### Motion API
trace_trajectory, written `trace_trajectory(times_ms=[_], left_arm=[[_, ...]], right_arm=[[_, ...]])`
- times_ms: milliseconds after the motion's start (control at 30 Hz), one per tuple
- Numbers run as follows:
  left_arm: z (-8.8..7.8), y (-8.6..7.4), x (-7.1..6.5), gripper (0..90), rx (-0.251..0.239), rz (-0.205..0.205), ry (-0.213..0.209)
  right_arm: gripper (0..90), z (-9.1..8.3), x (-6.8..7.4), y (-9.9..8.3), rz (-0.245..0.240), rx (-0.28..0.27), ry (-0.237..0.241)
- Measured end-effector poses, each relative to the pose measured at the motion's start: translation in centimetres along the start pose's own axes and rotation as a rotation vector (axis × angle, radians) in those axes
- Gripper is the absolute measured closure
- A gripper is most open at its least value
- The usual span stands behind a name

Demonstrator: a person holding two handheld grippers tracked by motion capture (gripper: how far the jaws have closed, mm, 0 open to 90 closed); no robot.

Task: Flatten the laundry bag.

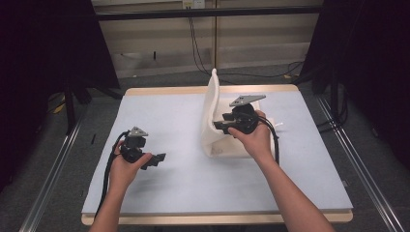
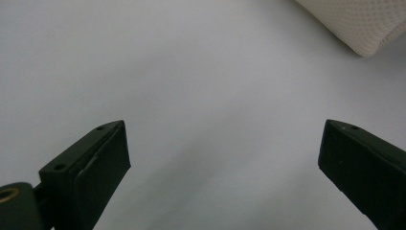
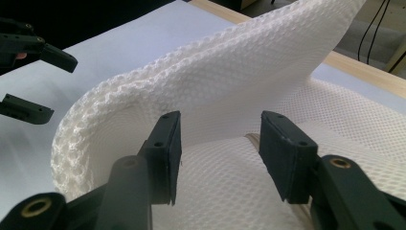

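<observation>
White honeycomb-mesh fabric pad [image 3: 230, 86]: cream-white, dotted weave. Flat desk [image 1: 164, 183]: pale blue-grey sheet, light wood edge. Black plastic right gripper [image 3: 220, 143], black plastic left gripper [image 2: 225, 158].

the mesh pad [image 1: 212, 113] sits on the table [image 1: 183, 174] right of centre, one half lying flat, the other standing up at its left. my right gripper [image 1: 218, 124] is over the flat half, my left gripper [image 1: 157, 159] well apart to the left.

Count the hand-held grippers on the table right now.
2. The left hand-held gripper sits low at the table's near-left over the bare white table cover, jaws open. The right hand-held gripper is right of centre at the folded white mesh pad, jaws apart.
</observation>
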State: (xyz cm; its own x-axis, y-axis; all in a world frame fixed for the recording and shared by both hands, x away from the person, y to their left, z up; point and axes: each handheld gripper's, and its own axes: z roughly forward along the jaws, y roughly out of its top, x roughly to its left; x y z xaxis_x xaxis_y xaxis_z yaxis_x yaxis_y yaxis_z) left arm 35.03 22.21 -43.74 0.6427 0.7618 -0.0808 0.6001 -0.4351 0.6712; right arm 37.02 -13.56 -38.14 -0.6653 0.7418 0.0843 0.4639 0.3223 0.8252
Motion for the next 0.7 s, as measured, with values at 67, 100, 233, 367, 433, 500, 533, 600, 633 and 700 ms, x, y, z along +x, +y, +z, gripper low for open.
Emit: trace_trajectory(times_ms=[67, 100, 233, 367, 433, 500, 533, 600, 633, 700], left_arm=[[-0.1, 0.0, 0.1, 3.3, -0.001, 0.006, -0.004], [-0.2, 0.0, 0.1, 3.3, 0.004, 0.006, -0.007], [-0.1, 0.0, 0.1, 3.3, -0.003, -0.001, -0.003], [-0.1, 0.0, 0.0, 3.3, 0.008, 0.003, -0.003], [0.1, 0.0, -0.1, 3.3, 0.001, -0.003, -0.011], [0.2, 0.0, -0.2, 3.3, 0.003, -0.004, -0.017], [0.2, 0.0, -0.2, 3.3, 0.003, -0.004, -0.017], [0.2, 0.1, -0.3, 3.2, 0.001, 0.011, -0.025], [0.3, 0.2, -0.6, 3.2, 0.001, 0.003, -0.035], [0.4, 0.2, -0.7, 3.2, 0.001, 0.009, -0.034]], right_arm=[[47.3, -0.2, -0.1, 0.1, 0.002, -0.003, -0.007], [45.3, -0.3, -0.2, 0.1, 0.011, -0.001, -0.012], [41.5, -0.5, -0.7, 0.1, 0.028, -0.001, -0.024], [41.0, -0.6, -0.6, 0.3, 0.025, -0.003, -0.02], [39.9, -0.8, -0.7, 0.5, 0.029, -0.017, -0.02], [39.9, -1.2, -1.0, 0.5, 0.034, -0.017, -0.03], [39.9, -1.2, -1.0, 0.5, 0.034, -0.017, -0.03], [41.4, -1.5, -1.3, 0.5, 0.024, 0.0, -0.05], [41.5, -1.6, -1.3, 0.4, 0.022, 0.001, -0.046], [41.9, -1.9, -1.4, 0.5, 0.02, -0.014, -0.052]])
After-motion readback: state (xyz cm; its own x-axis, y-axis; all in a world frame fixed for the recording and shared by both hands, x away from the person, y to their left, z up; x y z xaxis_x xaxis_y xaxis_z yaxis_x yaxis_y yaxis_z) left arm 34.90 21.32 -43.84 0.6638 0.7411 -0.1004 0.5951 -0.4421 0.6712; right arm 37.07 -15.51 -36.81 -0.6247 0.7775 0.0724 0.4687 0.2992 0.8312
